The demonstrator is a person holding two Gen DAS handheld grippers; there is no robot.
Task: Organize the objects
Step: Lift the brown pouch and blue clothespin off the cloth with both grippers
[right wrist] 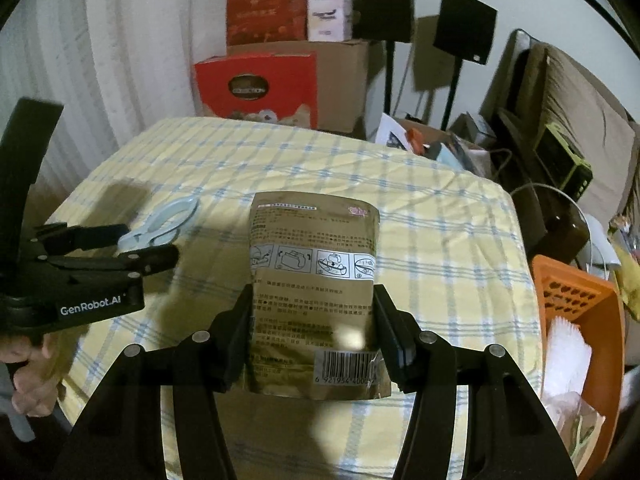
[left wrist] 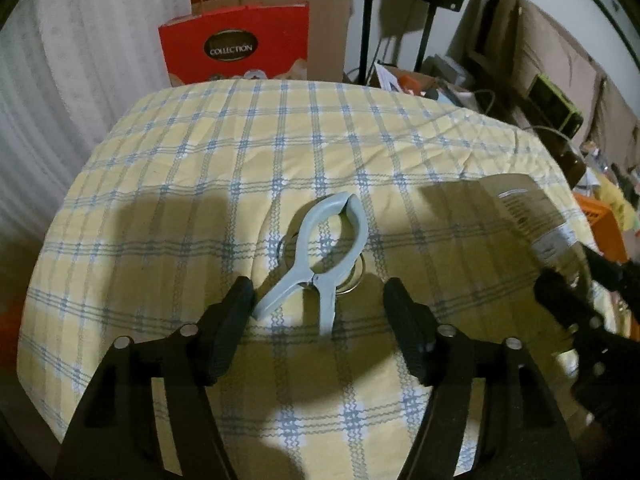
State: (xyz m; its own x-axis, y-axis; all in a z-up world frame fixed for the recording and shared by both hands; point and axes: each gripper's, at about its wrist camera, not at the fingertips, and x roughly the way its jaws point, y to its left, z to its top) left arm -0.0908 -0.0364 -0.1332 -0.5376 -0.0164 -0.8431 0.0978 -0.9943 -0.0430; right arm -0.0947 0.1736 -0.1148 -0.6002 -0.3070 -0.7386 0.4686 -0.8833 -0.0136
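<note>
A pale blue plastic clip (left wrist: pixel 320 276) lies flat on the yellow-and-blue checked tablecloth (left wrist: pixel 280 140), over a metal ring (left wrist: pixel 356 280). My left gripper (left wrist: pixel 318 292) stands open just above it, one finger on each side of the clip's handles, and neither pad touches it. The right wrist view shows the same clip (right wrist: pixel 160 220) past the left gripper (right wrist: pixel 148 242). My right gripper (right wrist: pixel 313 300) is shut on a brown printed pouch (right wrist: pixel 312 240), pads pressed on its two side edges, barcode end toward the camera. The pouch (left wrist: pixel 528 208) also shows at the right of the left wrist view.
An orange basket (right wrist: pixel 572 292) holding white items stands off the table's right edge. Behind the table are a red box (left wrist: pixel 236 48), cardboard boxes and black speakers on stands (right wrist: pixel 464 24). Clutter fills the floor at the right. A hand (right wrist: pixel 28 380) holds the left gripper.
</note>
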